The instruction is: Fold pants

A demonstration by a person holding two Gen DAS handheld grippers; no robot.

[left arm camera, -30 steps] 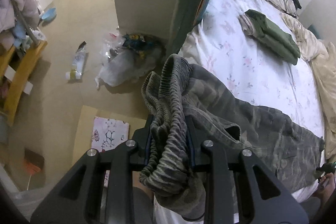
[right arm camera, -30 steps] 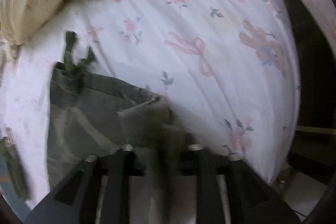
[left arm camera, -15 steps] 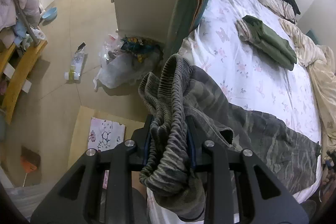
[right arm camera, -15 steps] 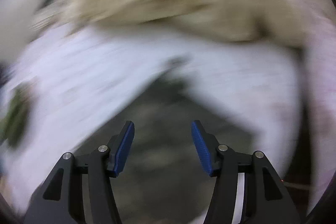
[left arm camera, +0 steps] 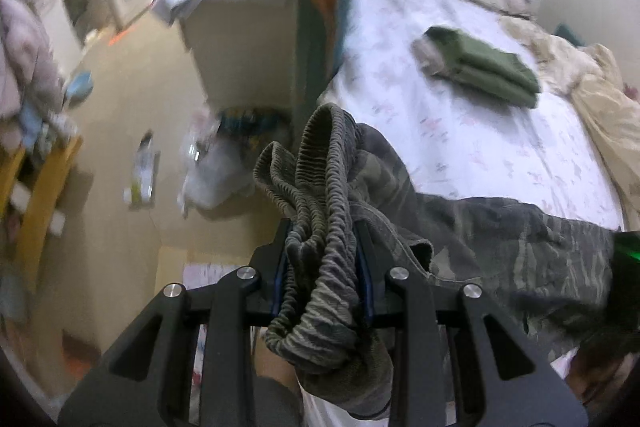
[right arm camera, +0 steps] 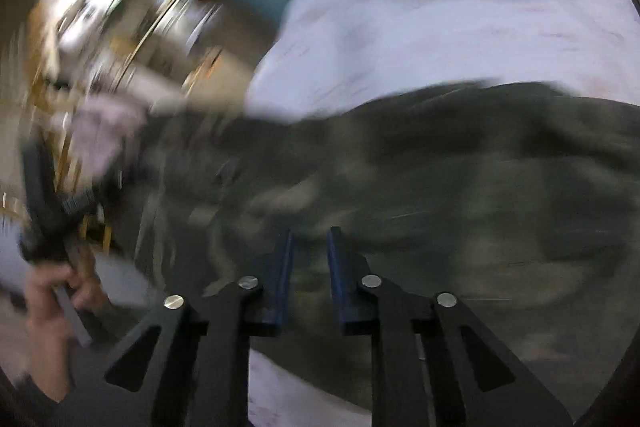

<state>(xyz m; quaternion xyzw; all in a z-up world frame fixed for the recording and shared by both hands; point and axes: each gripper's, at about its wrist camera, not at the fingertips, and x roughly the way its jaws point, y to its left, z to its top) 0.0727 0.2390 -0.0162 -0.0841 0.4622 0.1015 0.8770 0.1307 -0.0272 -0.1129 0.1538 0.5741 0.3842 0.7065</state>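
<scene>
Camouflage pants, elastic waistband bunched, lay lengthwise rightward across bed from left gripper, which clamped the waistband; right gripper narrowly parted above blurred cloth.

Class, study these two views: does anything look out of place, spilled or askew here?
Yes. On the floor beside the bed, a bottle lies on its side next to a slumped plastic bag of rubbish. The camouflage pants are bunched at the waistband in the left gripper.
</scene>
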